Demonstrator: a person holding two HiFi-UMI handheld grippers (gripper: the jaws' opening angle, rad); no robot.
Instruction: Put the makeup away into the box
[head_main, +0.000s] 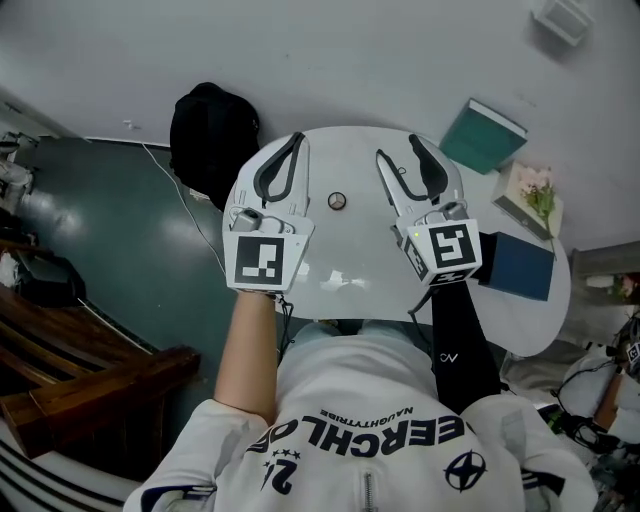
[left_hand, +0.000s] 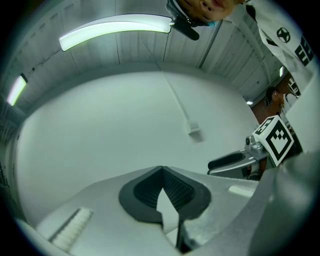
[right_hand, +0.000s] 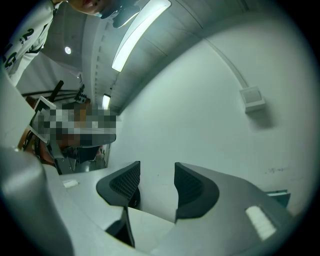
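Desk (head_main: 345, 250): round and white, seen from steeply above; both hand-held grippers hang over its near half.
Left hand-held gripper (head_main: 298, 140): over the desk's left half, clenched; the pad tips meet with nothing between them, and only a thin gap shows lower down.
Right hand-held gripper (head_main: 396, 147): over the desk's right half, released; the dark ribbed pads stand clearly apart with nothing between them.
Round item (head_main: 337, 201): small, lying on the desk near its middle, between the two hand-held grippers and touched by neither; too small to tell if it is makeup.
Floral box (head_main: 530, 195): on the desk's right side toward the far rim, well apart from both hand-held grippers; whether it is open cannot be told.
Teal book (head_main: 483, 135): at the desk's far right rim, beyond the floral box.
Blue case (head_main: 520, 265): flat on the desk's right side, nearer than the floral box.
Black bag (head_main: 213, 135): off the desk, just past its far left rim, on the green floor (head_main: 120, 220).
Wall box (right_hand: 252, 98): white, fixed to the pale wall beyond the desk, a thin conduit running up from it.
Light strip (left_hand: 115, 30): lit, on the ceiling above the desk.
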